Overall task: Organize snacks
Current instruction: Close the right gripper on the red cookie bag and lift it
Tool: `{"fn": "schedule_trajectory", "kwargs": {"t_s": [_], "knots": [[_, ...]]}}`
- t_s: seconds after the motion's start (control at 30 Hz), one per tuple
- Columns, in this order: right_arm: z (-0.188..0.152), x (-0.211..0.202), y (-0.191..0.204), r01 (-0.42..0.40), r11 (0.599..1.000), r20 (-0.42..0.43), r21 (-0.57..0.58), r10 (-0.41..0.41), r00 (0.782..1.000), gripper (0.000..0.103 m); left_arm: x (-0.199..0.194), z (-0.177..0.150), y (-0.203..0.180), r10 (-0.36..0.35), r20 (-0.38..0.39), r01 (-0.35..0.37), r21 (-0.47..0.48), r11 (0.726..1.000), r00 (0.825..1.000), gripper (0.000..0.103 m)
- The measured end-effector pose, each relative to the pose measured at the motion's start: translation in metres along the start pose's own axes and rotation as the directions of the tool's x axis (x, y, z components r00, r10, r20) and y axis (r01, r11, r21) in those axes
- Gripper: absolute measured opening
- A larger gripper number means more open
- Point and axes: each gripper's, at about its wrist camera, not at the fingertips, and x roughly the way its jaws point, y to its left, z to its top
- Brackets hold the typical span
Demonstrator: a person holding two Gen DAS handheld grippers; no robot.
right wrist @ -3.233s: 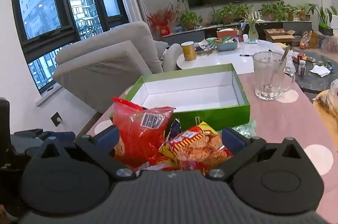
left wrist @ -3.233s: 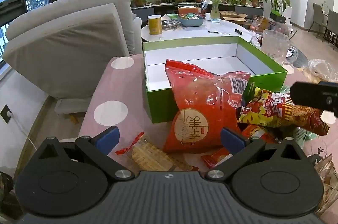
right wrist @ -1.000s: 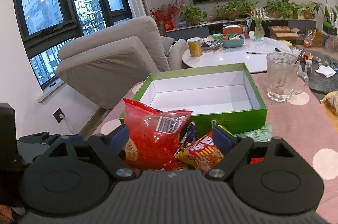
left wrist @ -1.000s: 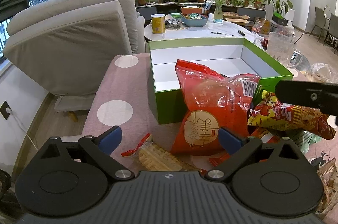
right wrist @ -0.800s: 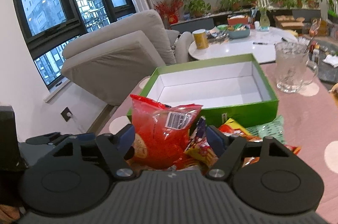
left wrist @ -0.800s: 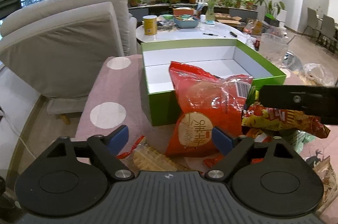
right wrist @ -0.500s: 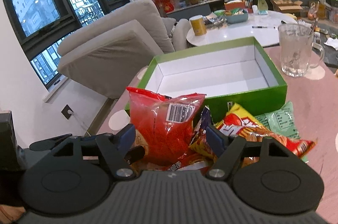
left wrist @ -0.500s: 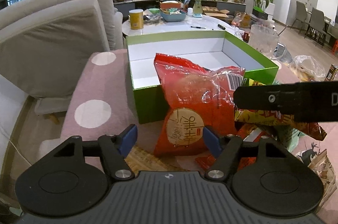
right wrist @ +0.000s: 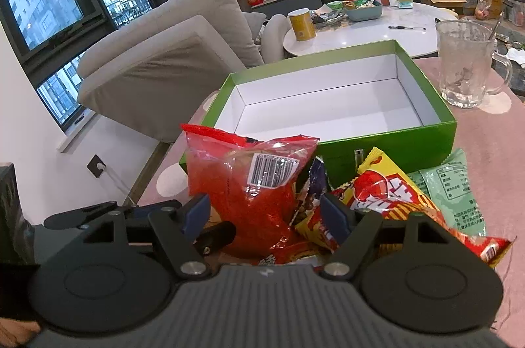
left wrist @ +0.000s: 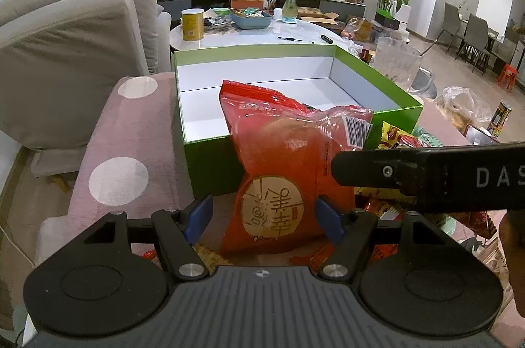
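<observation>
A red snack bag [left wrist: 288, 170] [right wrist: 249, 184] stands upright against the front wall of an open green box [left wrist: 210, 164] [right wrist: 393, 147] whose white inside is bare. My left gripper [left wrist: 262, 218] flanks the bag's base. Its jaws are opening: the left pad is clear of the bag, and the right pad sits at the bag's edge. My right gripper [right wrist: 264, 213] is open around the red bag and a dark purple packet [right wrist: 313, 190]. A yellow packet [right wrist: 393, 197] and a green packet [right wrist: 452, 184] lie to the right. One of the right gripper's fingers [left wrist: 426, 174] crosses in front of the bag.
The snacks lie on a pink cloth with white dots [left wrist: 131, 134]. A glass mug [right wrist: 466, 69] stands right of the box. A grey armchair [left wrist: 65, 52] is at the left, and a cluttered white round table [right wrist: 361, 32] lies beyond the box.
Both grippers have come closer to the red bag and tipped downward. The left jaws have narrowed from wide. The right gripper's finger has slid further left across the bag.
</observation>
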Motion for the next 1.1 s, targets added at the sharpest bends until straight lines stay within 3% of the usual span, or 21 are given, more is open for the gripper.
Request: {"fn": "schedule_trajectory", "kwargs": {"t_s": [0.63,0.67,0.73,0.77,0.9,1.0,1.1], "knots": [[0.011,0.039,0.010,-0.044,0.999,-0.082,-0.025,0.041,0.996,0.067,0.016,0.006,0.012,-0.070,-0.022,0.069,-0.053,0.996,0.997,0.090],[0.011,0.040,0.010,-0.052,0.998,-0.086,-0.024,0.049,0.995,0.066,0.019,0.007,0.011,-0.074,-0.022,0.073,-0.053,0.996,0.997,0.089],[0.012,0.042,0.009,-0.058,0.998,-0.090,-0.016,0.056,0.994,0.066,0.021,0.008,0.012,-0.106,-0.016,0.105,-0.056,0.993,0.994,0.075],[0.012,0.042,0.009,-0.058,0.998,-0.090,-0.016,0.056,0.994,0.064,0.020,0.009,0.012,-0.140,-0.013,0.139,-0.063,0.988,0.990,0.058],[0.013,0.031,0.008,-0.073,0.997,-0.080,0.016,0.074,0.994,0.053,0.010,0.012,0.002,-0.135,0.005,0.135,-0.028,0.990,0.991,0.052],[0.015,0.019,0.015,-0.082,0.997,-0.054,0.000,0.082,0.995,0.051,-0.006,0.014,-0.010,-0.097,0.041,0.096,0.044,0.994,0.994,0.052],[0.019,0.002,0.026,-0.083,0.996,-0.005,-0.032,0.083,0.997,0.051,-0.025,0.022,-0.015,-0.086,0.086,0.081,0.058,0.995,0.993,0.051]]}}
